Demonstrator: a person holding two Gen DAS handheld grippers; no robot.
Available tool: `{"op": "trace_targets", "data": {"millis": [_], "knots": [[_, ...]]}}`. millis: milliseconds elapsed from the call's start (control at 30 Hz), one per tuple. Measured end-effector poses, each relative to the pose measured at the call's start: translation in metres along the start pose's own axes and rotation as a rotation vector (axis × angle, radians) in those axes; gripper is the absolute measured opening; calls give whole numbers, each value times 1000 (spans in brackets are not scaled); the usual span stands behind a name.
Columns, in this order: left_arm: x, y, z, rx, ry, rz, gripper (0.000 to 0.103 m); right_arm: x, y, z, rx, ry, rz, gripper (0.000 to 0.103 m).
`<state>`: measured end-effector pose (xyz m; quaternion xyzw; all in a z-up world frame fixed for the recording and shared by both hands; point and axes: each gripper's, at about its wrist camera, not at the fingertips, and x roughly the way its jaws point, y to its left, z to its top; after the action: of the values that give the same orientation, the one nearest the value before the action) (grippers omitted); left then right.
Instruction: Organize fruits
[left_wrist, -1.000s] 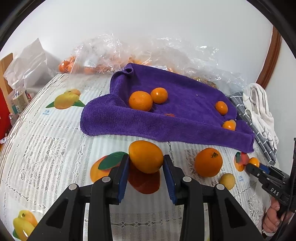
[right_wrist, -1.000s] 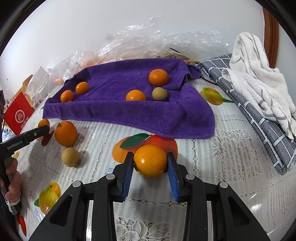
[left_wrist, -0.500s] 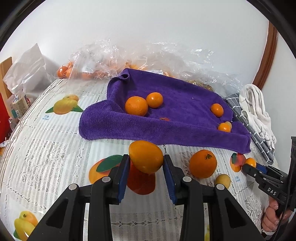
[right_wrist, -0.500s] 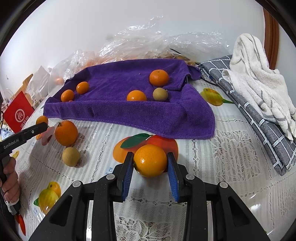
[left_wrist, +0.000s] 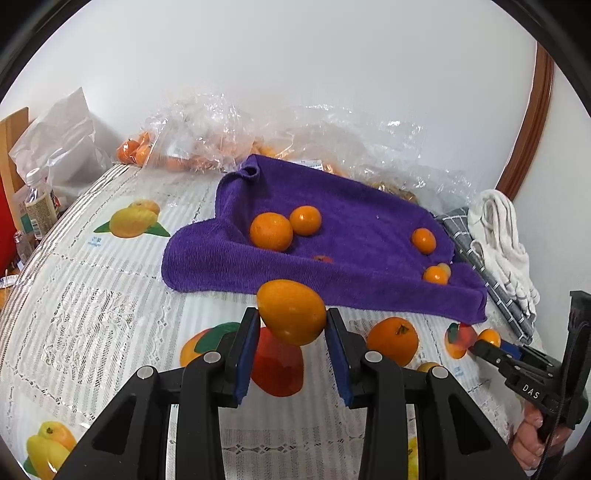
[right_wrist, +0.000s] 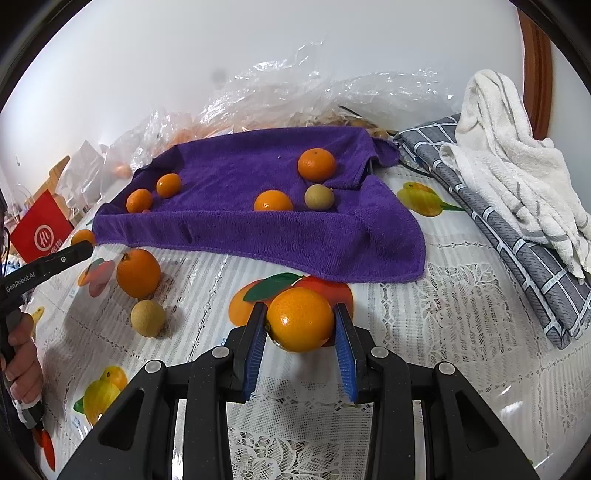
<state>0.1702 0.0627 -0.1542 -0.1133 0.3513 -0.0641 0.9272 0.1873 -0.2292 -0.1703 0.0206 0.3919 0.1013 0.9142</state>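
Clamping an oval orange (left_wrist: 291, 312), the left gripper (left_wrist: 291, 325) holds it near the purple towel's (left_wrist: 369, 221) front edge. From the right wrist, the right gripper (right_wrist: 300, 325) grips a round orange (right_wrist: 300, 319) near the table's (right_wrist: 443, 314) front edge.

The purple towel (right_wrist: 258, 236) is matt, fuzzy terry cloth. Under it, the tablecloth (right_wrist: 443, 332) looks like glossy plastic with a lace pattern. Behind the towel, clear bags (left_wrist: 229, 140) are crinkled shiny film. Right of the towel lie a checked grey cloth (right_wrist: 517, 251) and a nubbly white towel (right_wrist: 509, 155). Oranges (right_wrist: 316, 164) on the towel have dimpled, slightly shiny peel.
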Motion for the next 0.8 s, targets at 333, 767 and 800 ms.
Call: {"op": "trace_targets", "data": {"millis": [333, 767, 800], "knots": [[-4, -1, 0, 0, -13, -12, 34, 0, 0, 0, -4, 0, -1, 36], [-6, -2, 1, 5, -18, -18, 34, 1, 0, 0, -8, 0, -4, 35], [-6, -2, 1, 5, -18, -17, 34, 0, 0, 0, -8, -1, -3, 36]]}}
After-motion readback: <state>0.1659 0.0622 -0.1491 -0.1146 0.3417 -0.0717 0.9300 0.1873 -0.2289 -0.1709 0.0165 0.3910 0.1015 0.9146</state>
